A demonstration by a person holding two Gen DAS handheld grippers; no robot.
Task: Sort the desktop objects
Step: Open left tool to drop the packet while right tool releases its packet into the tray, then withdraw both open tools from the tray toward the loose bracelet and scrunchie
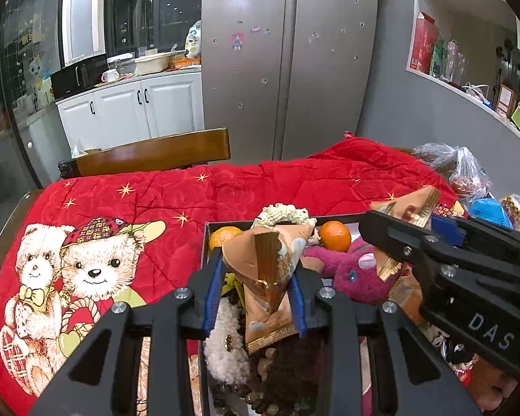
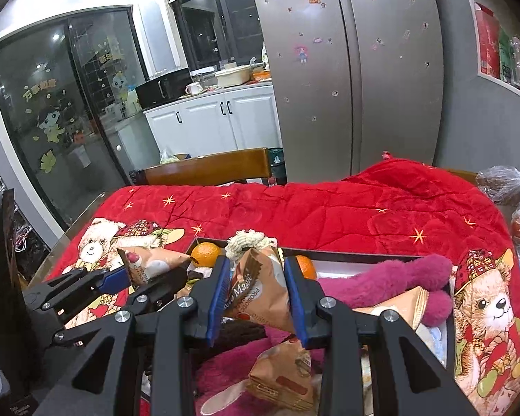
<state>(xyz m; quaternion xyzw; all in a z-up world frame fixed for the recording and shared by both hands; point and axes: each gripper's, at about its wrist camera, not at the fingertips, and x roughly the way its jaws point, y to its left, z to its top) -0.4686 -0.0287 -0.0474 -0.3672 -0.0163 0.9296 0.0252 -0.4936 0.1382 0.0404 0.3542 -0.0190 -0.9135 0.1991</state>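
The left gripper (image 1: pixel 256 294) is clamped on a tan snack packet (image 1: pixel 270 270), blue pads pressed to both its sides, low in the middle of the left wrist frame. The right gripper (image 2: pixel 258 298) grips a second tan packet (image 2: pixel 260 287) the same way, at the lower centre of its own frame. Both packets hang just over the dark-rimmed tray (image 2: pixel 364 256).

The tray is crowded: two oranges (image 1: pixel 335 235) at its far edge, a cream knitted piece (image 1: pixel 282 213) poking up between them, a magenta plush toy (image 2: pixel 398 277) sprawled across the right half, further tan packets (image 2: pixel 280 374) lying loose near the bottom of the right wrist frame, and a woolly white-and-brown item (image 1: pixel 225 343) with dark beads in the near left corner — what that one is I cannot tell.

Around the tray spreads a red quilt with teddy bears (image 1: pixel 86 267), covering the tabletop. A wooden chair back (image 1: pixel 152 154) stands beyond it, and plastic bags (image 1: pixel 468 173) pile up at the right edge. A steel fridge (image 1: pixel 287 62) fills the upper centre.

Both grippers tilt downward side by side — in the left wrist frame the right one reaches in from the lower right, close to its neighbour.
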